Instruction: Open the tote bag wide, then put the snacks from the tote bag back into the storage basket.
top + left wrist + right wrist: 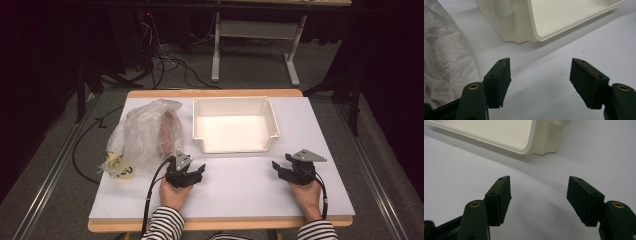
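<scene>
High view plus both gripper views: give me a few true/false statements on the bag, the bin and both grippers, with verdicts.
1. The left gripper grips the plastic bag. False: its jaws stand open with nothing between them, and the bag lies beside it.
2. The white bin is empty. True.
3. The bag lies inside the bin. False: it lies on the table, left of the bin in the high view.
4. The right gripper is open over bare table. True.
5. Both grippers are on the person's side of the bin. True.
</scene>
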A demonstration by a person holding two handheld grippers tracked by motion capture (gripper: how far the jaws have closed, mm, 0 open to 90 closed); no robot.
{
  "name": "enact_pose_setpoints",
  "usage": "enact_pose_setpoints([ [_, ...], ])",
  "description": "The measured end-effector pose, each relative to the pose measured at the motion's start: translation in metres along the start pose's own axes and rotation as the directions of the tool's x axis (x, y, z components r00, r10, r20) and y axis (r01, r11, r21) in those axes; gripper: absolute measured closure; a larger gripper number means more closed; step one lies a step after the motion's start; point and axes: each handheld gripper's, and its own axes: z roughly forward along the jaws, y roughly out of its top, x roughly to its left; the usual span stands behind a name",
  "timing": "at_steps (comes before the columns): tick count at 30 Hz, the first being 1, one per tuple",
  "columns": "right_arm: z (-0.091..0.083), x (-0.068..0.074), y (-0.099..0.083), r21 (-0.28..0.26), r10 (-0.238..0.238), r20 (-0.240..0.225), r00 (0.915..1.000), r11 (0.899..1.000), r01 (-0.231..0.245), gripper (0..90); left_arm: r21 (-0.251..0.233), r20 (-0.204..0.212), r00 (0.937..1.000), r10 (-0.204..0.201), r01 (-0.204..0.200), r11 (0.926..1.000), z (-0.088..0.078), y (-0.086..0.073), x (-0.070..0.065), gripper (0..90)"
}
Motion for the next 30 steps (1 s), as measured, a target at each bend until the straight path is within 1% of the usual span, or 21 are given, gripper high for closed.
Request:
enact_pose_setpoints([
  [5,0.0,0.0,0.0,0.0,0.0,0.001,1.0,1.0,0.0,35.8,0.0,0.005,1.0,-0.002,0.002,1.0,0.0,0.0,0.0,33.2],
  [7,0.0,0.0,0.0,0.0,0.001,0.002,1.0,1.0,-0.001,35.8,0.0,0.004,1.0,-0.006,0.006,1.0,0.0,0.0,0.001,32.8],
  [8,0.0,0.0,0.0,0.0,-0.001,0.003,1.0,1.0,0.001,35.8,0.001,-0.006,0.9999,-0.009,0.009,1.0,0.0,0.0,0.001,31.9],
  [10,0.0,0.001,0.0,0.005,0.002,0.004,1.0,1.0,-0.002,35.7,-0.001,-0.005,1.0,-0.006,0.006,1.0,0.0,0.0,0.001,31.2],
  [12,0.0,0.001,0.0,-0.002,-0.003,0.005,1.0,1.0,0.003,35.7,-0.004,-0.007,1.0,-0.002,0.002,1.0,0.0,0.0,0.0,31.1],
  [13,-0.001,0.002,0.0,-0.005,-0.007,0.006,1.0,1.0,0.007,35.7,-0.009,-0.01,0.9999,0.008,-0.008,0.9999,-0.001,0.0,-0.001,31.2],
  [15,0.0,0.002,0.0,-0.003,-0.007,0.006,1.0,1.0,0.007,35.7,-0.01,-0.013,0.9999,0.008,-0.008,0.9999,-0.001,0.001,-0.001,31.8],
  [16,0.0,0.002,0.0,-0.002,-0.012,0.006,0.9999,1.0,0.012,35.8,-0.009,-0.023,0.9997,0.004,-0.004,1.0,-0.002,0.001,-0.001,32.8],
  [17,0.0,0.002,0.0,-0.002,-0.012,0.006,0.9999,1.0,0.012,35.8,-0.009,-0.023,0.9997,0.004,-0.004,1.0,-0.002,0.001,-0.001,35.6],
  [18,0.0,0.002,0.0,0.004,-0.013,0.006,0.9999,1.0,0.013,35.9,0.004,-0.045,0.999,-0.005,0.005,1.0,-0.003,0.001,-0.001,39.2],
  [19,0.0,0.002,0.0,0.004,-0.013,0.006,0.9999,1.0,0.013,35.9,0.012,-0.047,0.9989,-0.008,0.009,0.9999,-0.003,0.002,0.0,39.2],
  [20,0.001,0.002,0.0,0.003,-0.012,0.01,0.9999,1.0,0.012,35.9,0.022,-0.044,0.9989,-0.012,0.013,0.9997,-0.004,0.002,0.0,42.2],
  [21,0.0,0.003,0.0,0.002,-0.013,0.012,0.9998,1.0,0.013,35.9,0.027,-0.043,0.999,-0.011,0.012,0.9996,-0.004,0.002,0.0,43.1],
  [22,0.0,0.003,0.0,0.001,-0.014,0.013,0.9998,1.0,0.014,35.8,0.045,-0.04,0.9992,-0.002,0.003,0.999,-0.006,0.002,0.0,44.0],
  [27,0.0,0.002,0.0,0.001,-0.013,0.013,0.9998,1.0,0.013,35.8,0.063,-0.037,0.9993,0.005,-0.003,0.998,-0.011,0.003,-0.002,44.3],
  [30,0.001,0.003,0.0,0.003,-0.013,0.014,0.9998,1.0,0.013,35.8,0.064,-0.038,0.9989,0.029,-0.027,0.9976,-0.018,0.009,-0.006,42.9],
])
